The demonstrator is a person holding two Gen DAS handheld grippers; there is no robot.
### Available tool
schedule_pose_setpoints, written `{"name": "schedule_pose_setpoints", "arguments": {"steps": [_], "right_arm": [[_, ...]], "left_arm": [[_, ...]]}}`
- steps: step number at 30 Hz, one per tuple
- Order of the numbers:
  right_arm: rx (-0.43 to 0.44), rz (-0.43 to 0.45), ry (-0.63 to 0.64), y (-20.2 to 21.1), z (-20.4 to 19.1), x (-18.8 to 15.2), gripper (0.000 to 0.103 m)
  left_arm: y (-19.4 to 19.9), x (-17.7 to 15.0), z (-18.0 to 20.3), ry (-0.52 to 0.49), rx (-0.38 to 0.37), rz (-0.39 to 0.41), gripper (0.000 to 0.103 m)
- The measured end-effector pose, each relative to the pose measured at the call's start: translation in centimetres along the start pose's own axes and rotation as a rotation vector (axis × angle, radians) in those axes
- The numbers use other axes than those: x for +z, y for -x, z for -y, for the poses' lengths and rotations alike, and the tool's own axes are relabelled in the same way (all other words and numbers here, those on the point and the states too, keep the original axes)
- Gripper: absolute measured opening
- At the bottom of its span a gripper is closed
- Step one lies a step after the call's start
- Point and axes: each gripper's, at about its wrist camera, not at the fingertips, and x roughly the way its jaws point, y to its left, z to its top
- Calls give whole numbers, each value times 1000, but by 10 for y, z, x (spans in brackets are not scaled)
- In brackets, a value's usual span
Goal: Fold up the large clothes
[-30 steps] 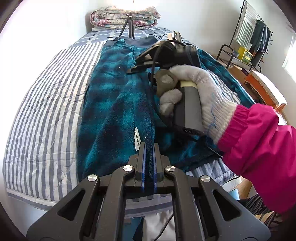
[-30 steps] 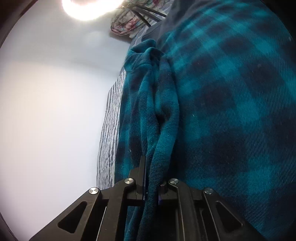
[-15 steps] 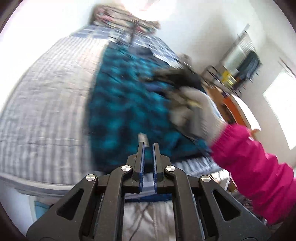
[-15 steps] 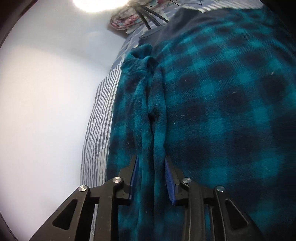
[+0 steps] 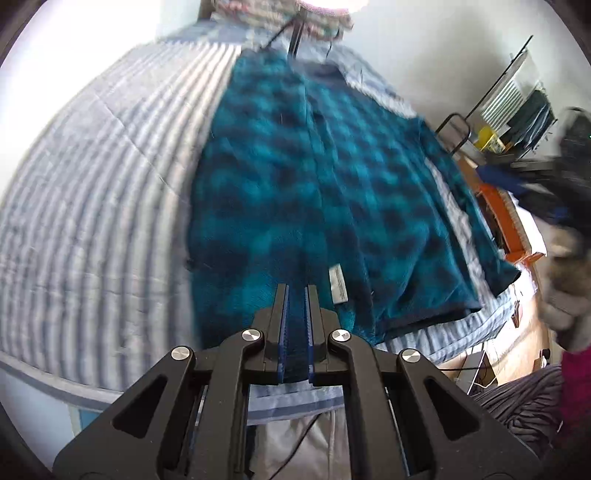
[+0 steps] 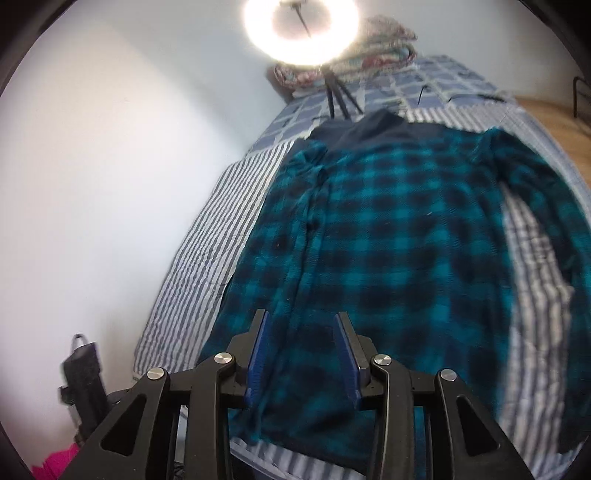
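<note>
A teal and black checked fleece garment [image 5: 332, 192] lies spread along the striped bed cover [image 5: 92, 184], its dark collar at the far end. My left gripper [image 5: 295, 288] is at the near hem, shut on a pinch of the fleece beside a white label [image 5: 338, 282]. My right gripper [image 6: 301, 317] hovers above the garment [image 6: 388, 240]. Its jaws are opening and nothing is between them. In the left wrist view the gloved hand [image 5: 565, 295] that carries it shows as a blur at the right edge.
A ring light on a tripod [image 6: 301, 33] stands at the head of the bed beside a folded flowered quilt [image 6: 376, 40]. A white wall runs along the left. A clothes rack [image 5: 517, 103], an orange item [image 5: 502, 221] and wooden floor lie to the right.
My right gripper let go of the fold of fleece, opened and rose well above the bed. The left gripper stayed shut on the hem and shifted along the bed's near edge.
</note>
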Motion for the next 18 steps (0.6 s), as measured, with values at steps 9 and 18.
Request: {"name": "schedule_pose_setpoints", "arguments": {"steps": [9, 18], "right_arm": [[-129, 85, -11, 43, 70, -27, 48], [-316, 151, -48, 94, 157, -58, 57]], "left_arm": [[-38, -14, 15, -91, 64, -96, 4], [23, 17, 60, -107, -58, 60, 32]]}}
